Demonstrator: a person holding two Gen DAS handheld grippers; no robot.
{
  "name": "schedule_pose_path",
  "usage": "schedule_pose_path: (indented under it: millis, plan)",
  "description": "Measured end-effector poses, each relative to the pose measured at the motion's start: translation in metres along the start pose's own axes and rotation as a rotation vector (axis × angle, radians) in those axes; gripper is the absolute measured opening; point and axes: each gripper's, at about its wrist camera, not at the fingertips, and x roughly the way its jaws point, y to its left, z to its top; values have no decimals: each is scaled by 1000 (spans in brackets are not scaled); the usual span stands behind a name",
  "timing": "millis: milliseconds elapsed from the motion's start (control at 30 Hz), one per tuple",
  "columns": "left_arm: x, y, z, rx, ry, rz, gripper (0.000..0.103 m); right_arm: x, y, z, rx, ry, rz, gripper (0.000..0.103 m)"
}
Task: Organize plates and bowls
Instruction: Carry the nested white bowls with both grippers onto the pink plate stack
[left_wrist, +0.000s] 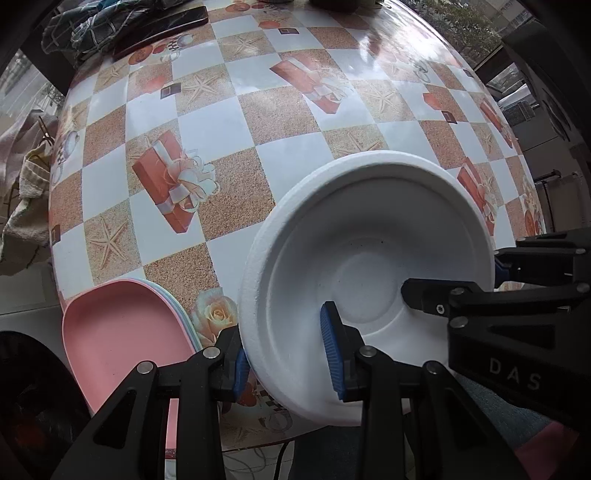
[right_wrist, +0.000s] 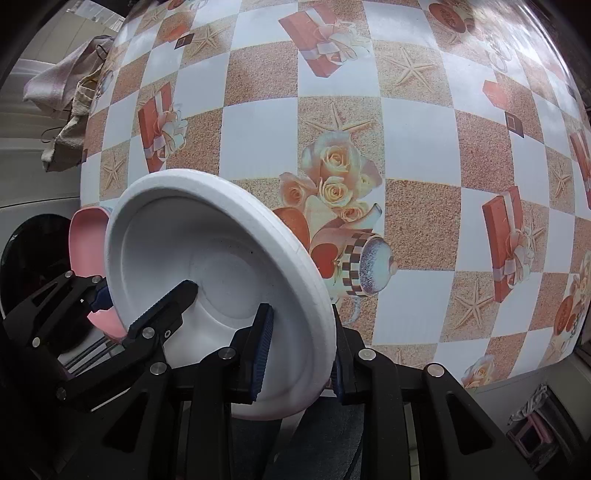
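Both my grippers grip the white bowl (left_wrist: 369, 258) over the table (left_wrist: 221, 140). My left gripper (left_wrist: 286, 356) clamps its near-left rim, one pad inside, one outside. My right gripper (right_wrist: 301, 356) pinches the opposite rim the same way. The bowl hangs tilted, just beside the pink plates (left_wrist: 122, 332) at the table's edge.
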Motion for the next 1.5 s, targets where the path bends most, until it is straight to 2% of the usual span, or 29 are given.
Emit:
schedule_pose_path:
  millis: [233, 567, 733, 1067, 1233, 1500]
  plan:
    - [-20, 20, -11, -66, -41, 4, 37, -13, 38, 16, -73, -24, -29, 29]
    - [-34, 49, -25, -173, -81, 15, 37, -4, 86, 23, -182, -34, -60, 29]
    - [-43, 64, -33, -226, -102, 25, 37, -2, 97, 26, -227, -39, -60, 29]
    - [-62, 97, -59, -328, -131, 61, 37, 2, 155, 31, -338, -42, -55, 29]
    - [-61, 110, -77, -377, -118, 57, 37, 7, 174, 28, -385, -35, -48, 29]
    - [-52, 131, -99, -461, -71, 73, 37, 38, 209, 27, -459, 29, -52, 29]
